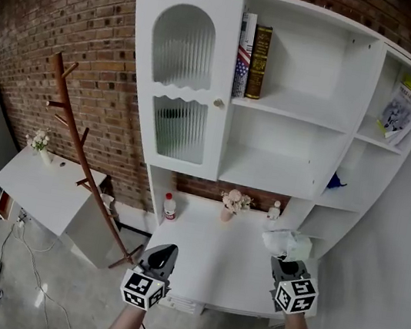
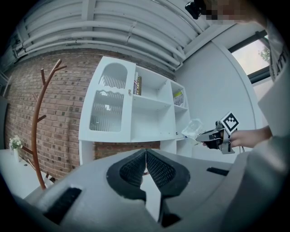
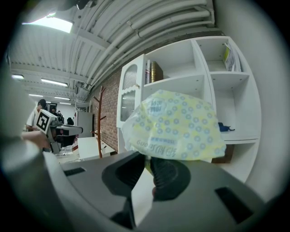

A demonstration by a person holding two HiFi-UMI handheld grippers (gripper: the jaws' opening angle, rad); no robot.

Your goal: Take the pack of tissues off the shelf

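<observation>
The pack of tissues (image 3: 174,127), pale yellow with blue dots, is pinched by its lower edge in my right gripper (image 3: 148,168), which is shut on it. In the head view the pack of tissues (image 1: 286,244) hangs above the right part of the white desk (image 1: 212,266), clear of the shelf unit (image 1: 293,104). From the left gripper view the pack of tissues (image 2: 191,128) shows in front of the right gripper (image 2: 213,136). My left gripper (image 2: 145,171) is shut with nothing in it, low at the desk's front left (image 1: 161,255).
Books (image 1: 251,54) stand on the top shelf, a booklet (image 1: 401,107) in the right compartment, a blue thing (image 1: 335,182) lower. A red-capped bottle (image 1: 169,207), a flower pot (image 1: 232,203) and a small bottle (image 1: 274,209) sit at the desk's back. A wooden coat rack (image 1: 82,155) leans at left.
</observation>
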